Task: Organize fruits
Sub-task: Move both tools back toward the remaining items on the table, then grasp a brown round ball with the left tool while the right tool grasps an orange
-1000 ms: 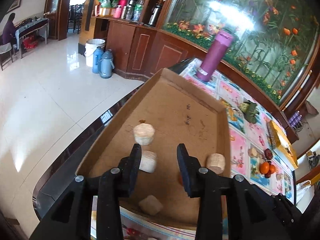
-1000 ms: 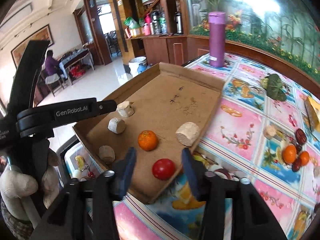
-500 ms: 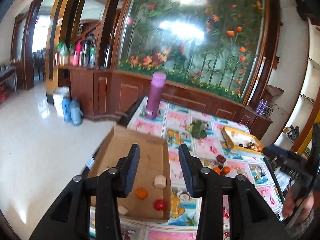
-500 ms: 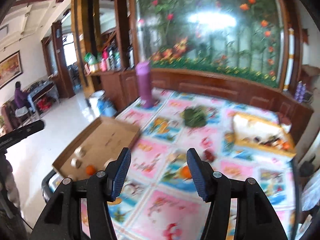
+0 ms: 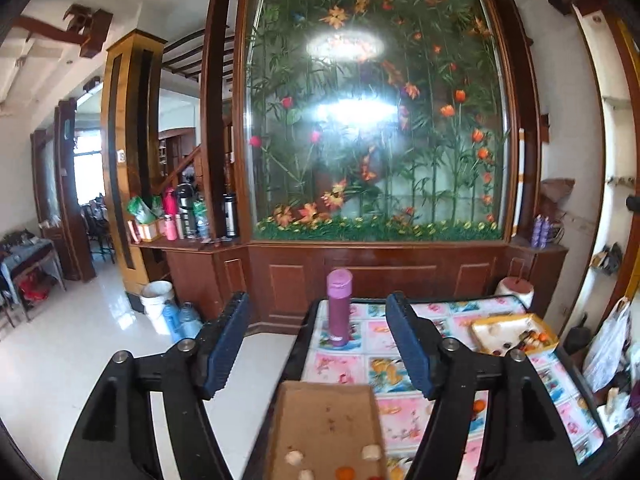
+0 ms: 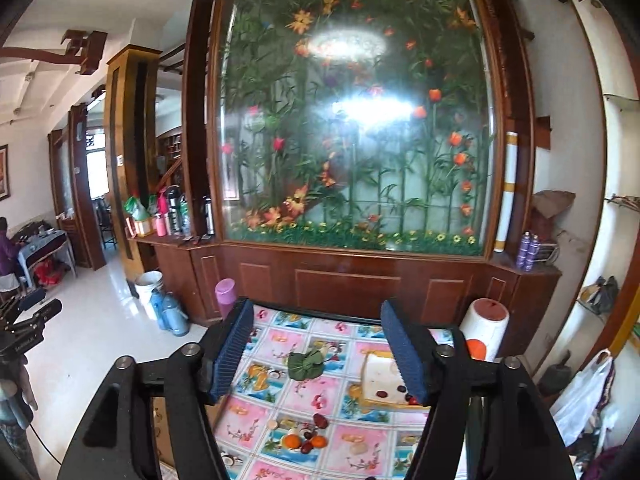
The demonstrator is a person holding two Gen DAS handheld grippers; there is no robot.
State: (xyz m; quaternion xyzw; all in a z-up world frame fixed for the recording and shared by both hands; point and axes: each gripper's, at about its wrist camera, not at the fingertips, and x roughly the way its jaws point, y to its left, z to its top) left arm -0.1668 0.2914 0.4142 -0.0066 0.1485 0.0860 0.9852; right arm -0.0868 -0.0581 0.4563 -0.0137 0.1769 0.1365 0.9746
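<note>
Both grippers hang high above the table [image 6: 348, 364], pointing across the room rather than down at the work, which reads as a pause between picks or a pull-back to survey. The left gripper [image 5: 320, 344] has just been spreading its jaws and nothing sits between them; the right gripper [image 6: 316, 348] has likewise just widened and is empty. The cardboard tray [image 5: 324, 412] lies at the table's near left end, holding an orange [image 5: 346, 472] and a few pale chunks [image 5: 372, 451], so it looks like the sorting place. A loose cluster of fruit [image 6: 304, 440] waits on the cloth mid-table, and a yellow box [image 6: 380, 384] farther right holds more. The purple flask [image 5: 339, 308] stands upright beyond the tray, clear of any reach path.
</note>
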